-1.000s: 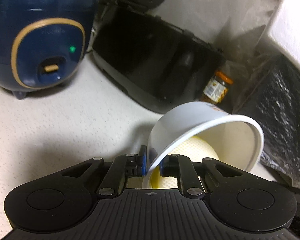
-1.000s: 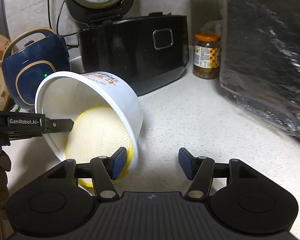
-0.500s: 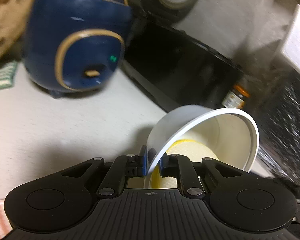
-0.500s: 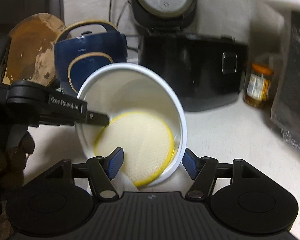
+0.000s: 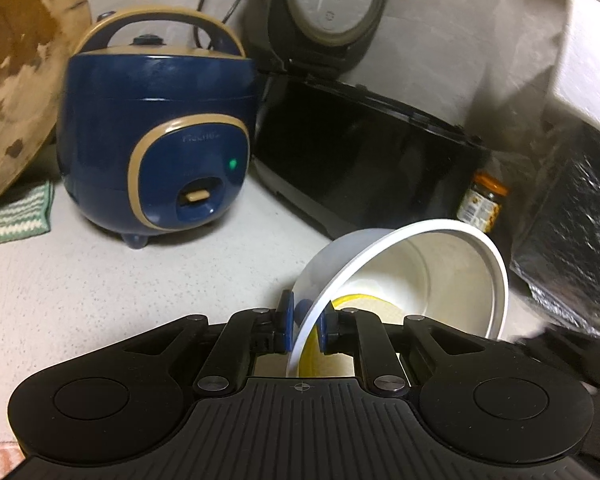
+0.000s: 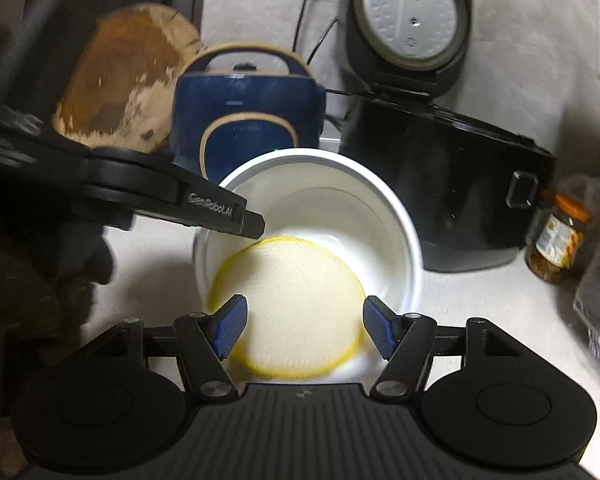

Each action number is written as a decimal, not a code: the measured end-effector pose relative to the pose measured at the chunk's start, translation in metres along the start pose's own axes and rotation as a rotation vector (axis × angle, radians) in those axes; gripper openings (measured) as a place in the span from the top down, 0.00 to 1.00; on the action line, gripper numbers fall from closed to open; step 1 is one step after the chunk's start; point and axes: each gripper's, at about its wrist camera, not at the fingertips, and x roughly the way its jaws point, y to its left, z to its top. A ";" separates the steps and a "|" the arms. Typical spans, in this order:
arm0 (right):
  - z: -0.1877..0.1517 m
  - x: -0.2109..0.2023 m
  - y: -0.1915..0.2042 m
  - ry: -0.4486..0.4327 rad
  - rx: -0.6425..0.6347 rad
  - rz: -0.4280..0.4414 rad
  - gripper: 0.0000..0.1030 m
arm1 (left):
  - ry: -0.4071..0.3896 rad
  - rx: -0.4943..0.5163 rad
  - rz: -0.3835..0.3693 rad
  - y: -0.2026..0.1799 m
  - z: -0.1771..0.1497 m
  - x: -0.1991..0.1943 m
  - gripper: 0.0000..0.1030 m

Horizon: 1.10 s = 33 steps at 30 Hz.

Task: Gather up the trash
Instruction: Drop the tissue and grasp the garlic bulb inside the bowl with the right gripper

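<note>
On the near counter [image 5: 80, 288], left gripper [image 5: 305, 322] is clamped on the rim of the white paper bowl [image 5: 452, 264], one blue pad outside the wall, one inside. Bowl is tipped on its side, mouth facing right and toward the right gripper. Yellow-edged round lid [image 6: 292, 308] sits inside the bowl, leaning against the lower wall.

Right gripper [image 6: 304, 328] is spread wide, fingers either side of the lid at the bowl mouth, gripping nothing. Can't tell if the pads touch the lid; that area is blurred.

Surroundings:
- Blue rice cooker [image 5: 156, 140] far left, green light on, well apart from the bowl in the left view; directly behind the bowl in the right view.
- Black rice cooker [image 5: 360, 156], lid flipped up, just behind the bowl.
- Glass jar [image 5: 482, 202] with orange cap, far right, tucked between black cooker and black plastic bag [image 5: 572, 248].
- White foam box [image 5: 588, 68] on top of the bag.
- Wooden board [image 5: 16, 64] leaning far left, striped cloth [image 5: 16, 216] under it.

Bag crowds the bowl's right side; black cooker blocks behind.
</note>
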 end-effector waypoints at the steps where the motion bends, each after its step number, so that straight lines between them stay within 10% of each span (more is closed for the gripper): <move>1: 0.003 0.011 -0.003 0.033 0.000 0.010 0.27 | 0.003 0.004 -0.004 0.000 -0.001 -0.001 0.85; 11: 0.011 0.046 -0.020 0.139 0.160 0.109 0.26 | 0.004 -0.009 0.017 0.006 -0.004 0.002 0.85; 18: 0.009 0.025 -0.011 0.189 0.115 0.137 1.00 | 0.003 -0.111 0.010 0.029 0.000 0.010 0.84; 29: 0.005 -0.009 0.016 0.154 0.016 0.248 0.95 | 0.001 -0.215 0.015 0.047 0.003 0.011 0.86; 33: 0.018 0.002 0.001 0.063 0.082 0.065 0.46 | 0.008 -0.186 0.005 0.037 -0.003 0.003 0.86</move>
